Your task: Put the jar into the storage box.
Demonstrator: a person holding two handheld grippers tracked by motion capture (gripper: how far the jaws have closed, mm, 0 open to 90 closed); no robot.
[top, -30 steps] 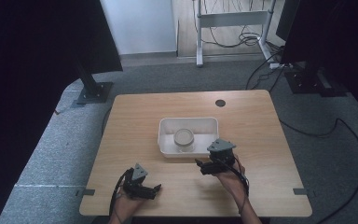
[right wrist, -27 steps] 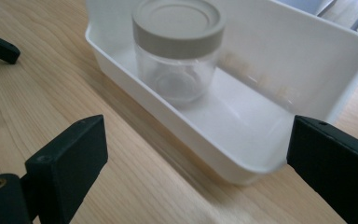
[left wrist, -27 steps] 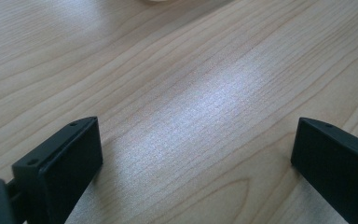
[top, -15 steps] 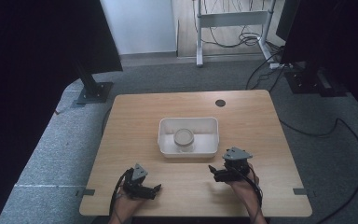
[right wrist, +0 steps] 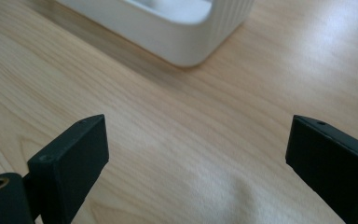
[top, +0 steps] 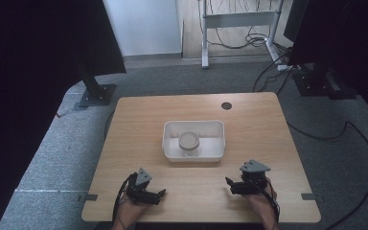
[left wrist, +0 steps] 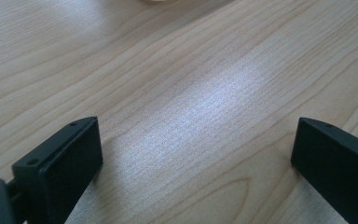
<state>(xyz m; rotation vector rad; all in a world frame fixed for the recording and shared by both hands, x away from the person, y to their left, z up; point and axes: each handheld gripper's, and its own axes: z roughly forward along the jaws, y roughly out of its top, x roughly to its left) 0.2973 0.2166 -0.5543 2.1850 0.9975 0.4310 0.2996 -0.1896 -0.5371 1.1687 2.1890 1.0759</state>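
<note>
Both tools parked low at the near edge of the wooden table [top: 268,124], well apart from each other and each short of the white rectangular tray [top: 168,143] at the table's middle. Inside that tray, a round pale container [top: 189,142] sitting upright, left of centre, close to the near wall. Left gripper [top: 160,194]: jaws spread wide, nothing between them but bare wood grain in its own view. Right gripper [top: 228,183]: likewise wide open and empty, with a corner of the tray [right wrist: 205,32] just ahead of its jaws.

For a clean finish or a fresh reach (hard to say which is meant from this pose alone): keep both sets of jaws open, lift clear of the tabletop before travelling, approach the container from above rather than over the tray wall at a slant, and close across its widest part without nudging the tray sideways. Likely the right gripper for the job, being the nearer.
</note>
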